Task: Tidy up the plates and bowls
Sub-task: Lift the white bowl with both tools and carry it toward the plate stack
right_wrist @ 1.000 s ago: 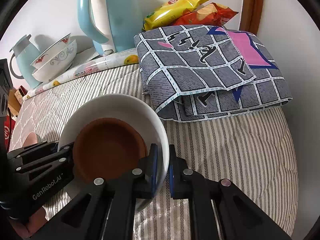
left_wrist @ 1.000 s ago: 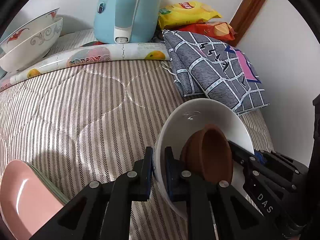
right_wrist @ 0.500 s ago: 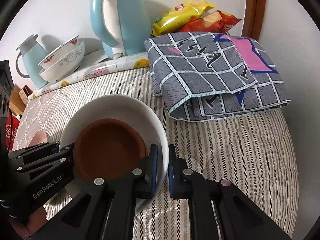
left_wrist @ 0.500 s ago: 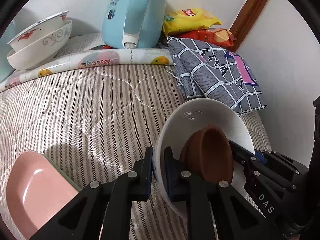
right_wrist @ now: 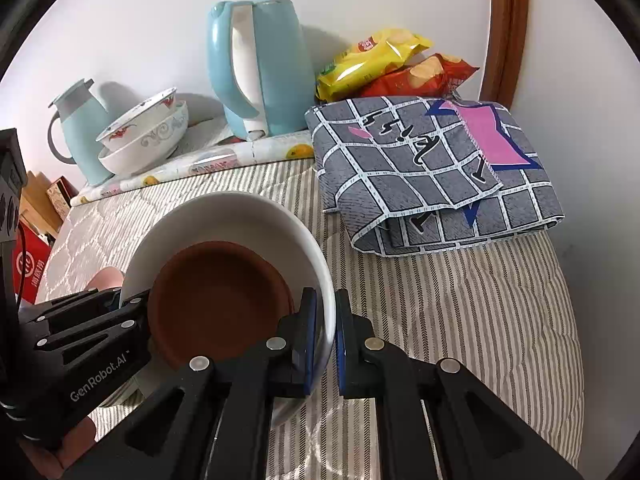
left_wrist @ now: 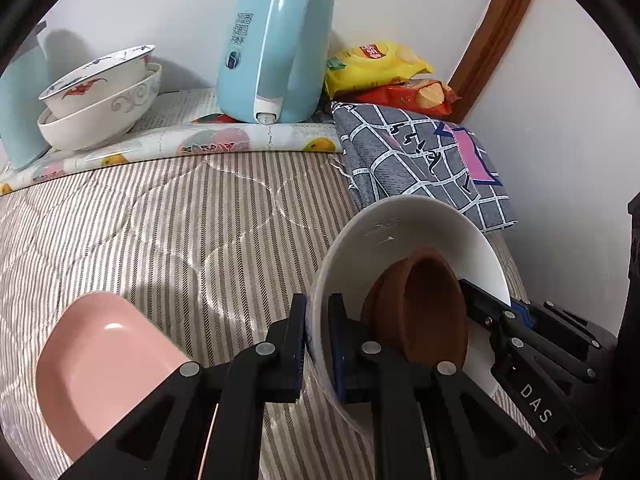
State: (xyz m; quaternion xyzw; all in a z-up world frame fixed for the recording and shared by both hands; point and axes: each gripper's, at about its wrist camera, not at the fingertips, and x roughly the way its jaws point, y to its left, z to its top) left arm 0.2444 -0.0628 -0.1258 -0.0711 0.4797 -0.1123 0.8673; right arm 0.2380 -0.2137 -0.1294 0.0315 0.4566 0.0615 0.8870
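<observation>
Left wrist view: the left gripper (left_wrist: 318, 334) pinches the near rim of the white bowl (left_wrist: 404, 224), one pad inside the wall and one outside. A brown dish (left_wrist: 420, 308) sits inside the bowl and hides much of its floor; the bowl's lower edge is lost behind the black fingers. The right gripper (left_wrist: 516, 320) reaches in from the bowl's right side. Left of the bowl lies a pink plate (left_wrist: 100, 360), cut off by the picture's edge, on the striped quilt (left_wrist: 160, 220), which is open beyond the bowl.

Right wrist view: the right gripper (right_wrist: 325, 330) clamps the white bowl's (right_wrist: 240, 212) near rim. Beyond it sit stacked patterned bowls (right_wrist: 144, 136) beside a blue kettle (right_wrist: 256, 68). A folded grey cloth (right_wrist: 432, 172) lies right of the bowl.
</observation>
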